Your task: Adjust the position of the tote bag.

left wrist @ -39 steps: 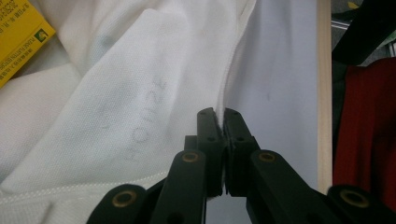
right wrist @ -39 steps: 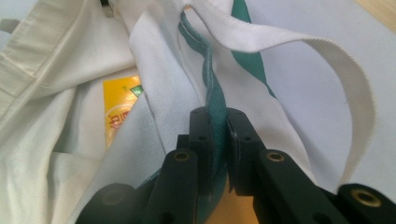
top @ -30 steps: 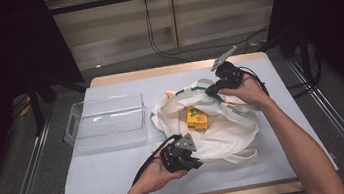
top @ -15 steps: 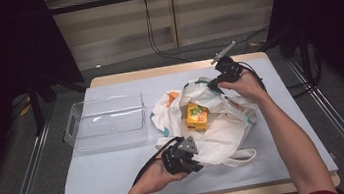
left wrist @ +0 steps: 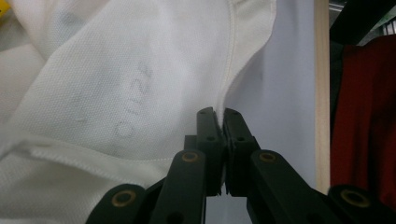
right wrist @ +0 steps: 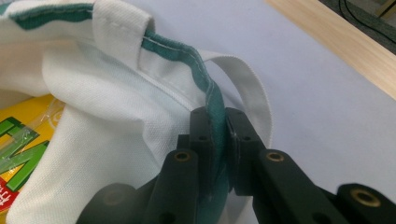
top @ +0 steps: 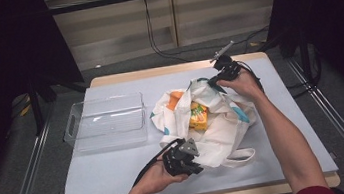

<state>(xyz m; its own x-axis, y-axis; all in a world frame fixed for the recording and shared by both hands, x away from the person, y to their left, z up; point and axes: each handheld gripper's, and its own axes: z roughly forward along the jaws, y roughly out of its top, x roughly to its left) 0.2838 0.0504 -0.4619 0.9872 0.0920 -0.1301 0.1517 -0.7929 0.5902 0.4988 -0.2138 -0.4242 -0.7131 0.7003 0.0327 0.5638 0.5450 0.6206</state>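
1. We are pinching the white cloth tote bag (top: pixel 218 121) mid-table: left gripper (top: pixel 195 167) clamping its near hem, right gripper (top: pixel 212 80) clamping its green-trimmed far rim.
2. A clear plastic tray (top: pixel 105 123) is sitting left, apart from it.

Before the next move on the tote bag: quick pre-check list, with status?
1. Left gripper clamped on the white tote bag near edge: ok, jaws shut on the fabric in the left gripper view.
2. Right gripper clamped on the green-trimmed rim: ok, trim pinched between the jaws.
3. Bag mouth spread open: ok, the yellow carton shows inside.
4. Clear plastic bin free to receive: ok, looks empty, left of the bag.
5. Loose strap clear of the left gripper: ok, it lies to its right on the mat.
6. What else is under the carton: cannot tell, the fabric hides it.
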